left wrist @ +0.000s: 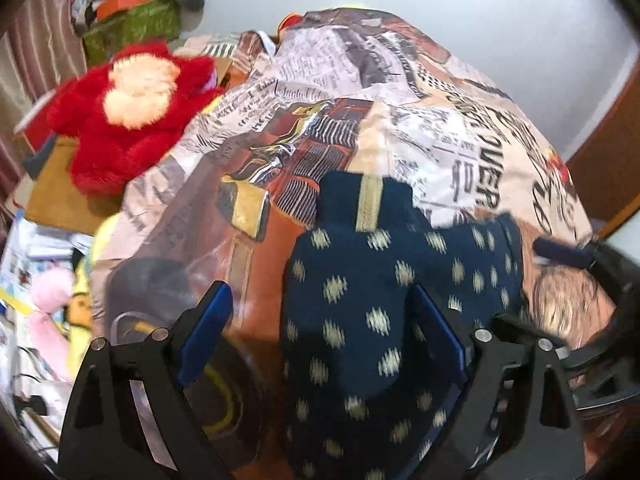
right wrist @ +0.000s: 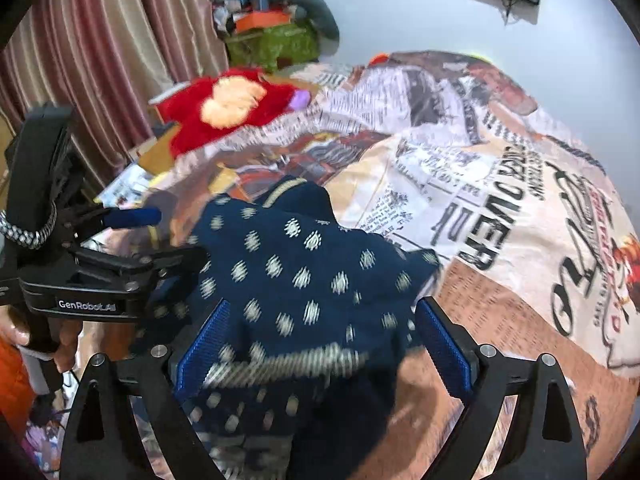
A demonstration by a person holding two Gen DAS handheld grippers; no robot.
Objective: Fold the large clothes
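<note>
A navy garment with cream spots and a gold trim band point(left wrist: 372, 280) lies bunched on a bed covered by a newspaper-print sheet point(left wrist: 448, 136). My left gripper point(left wrist: 320, 328) hovers over the garment's left part with its blue pads wide apart, so it is open. In the right wrist view the same garment point(right wrist: 304, 272) spreads between and below the fingers of my right gripper point(right wrist: 320, 348). Those pads also stand wide and do not press the cloth. The left gripper's black frame point(right wrist: 108, 268), held by a hand, shows at the left, beside the garment.
A red plush toy point(left wrist: 128, 112) lies at the bed's far left edge on a cardboard sheet. Behind it are a striped curtain point(right wrist: 100, 40) and a green box piled with clutter point(right wrist: 272, 40). A pink soft toy point(left wrist: 48, 320) and papers lie left of the bed.
</note>
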